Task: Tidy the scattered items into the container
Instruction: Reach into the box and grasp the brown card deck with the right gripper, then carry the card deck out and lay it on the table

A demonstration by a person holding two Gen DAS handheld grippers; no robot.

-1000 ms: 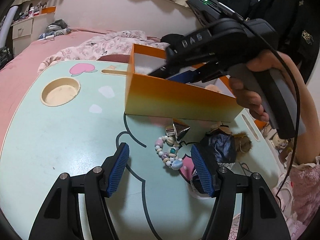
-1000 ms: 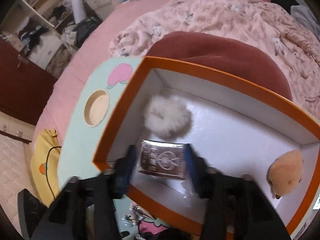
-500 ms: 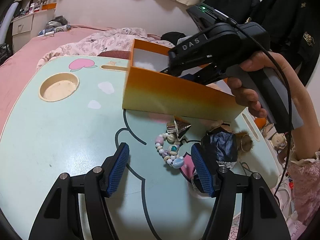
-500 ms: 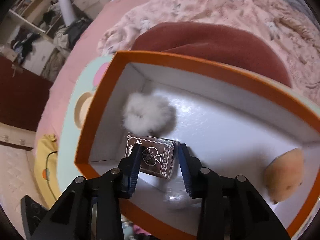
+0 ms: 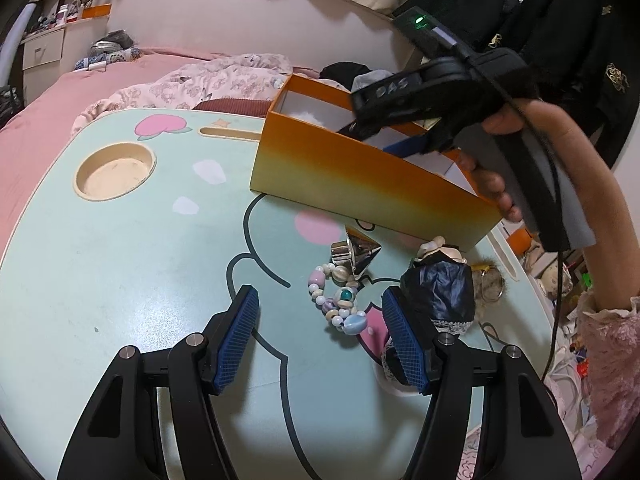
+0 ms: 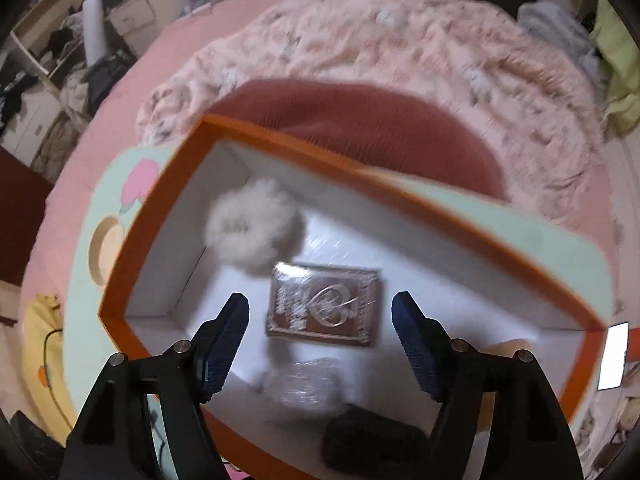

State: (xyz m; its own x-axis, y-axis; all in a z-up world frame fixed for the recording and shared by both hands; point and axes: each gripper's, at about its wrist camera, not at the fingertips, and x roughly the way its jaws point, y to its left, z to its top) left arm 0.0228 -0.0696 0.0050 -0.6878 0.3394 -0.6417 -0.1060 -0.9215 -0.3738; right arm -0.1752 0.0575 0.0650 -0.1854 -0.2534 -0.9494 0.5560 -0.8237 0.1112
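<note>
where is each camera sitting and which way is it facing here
Left wrist: on the left tool, low over the table, looking across at the bead bracelet and orange box; the right tool and hand show.
Right wrist: on the right tool, looking steeply down into the box at the card deck and white pompom; its jaws have just been opening, clear of the deck.
Shared: the box, pompom, table.

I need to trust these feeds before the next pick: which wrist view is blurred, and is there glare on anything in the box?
Right wrist view: motion-smeared throughout, the orange box rim streaked; glare on the wrapped card deck hides part of its print. Left wrist view: sharp, the bead bracelet crisp, with only fisheye bending at the edges of the table.
</note>
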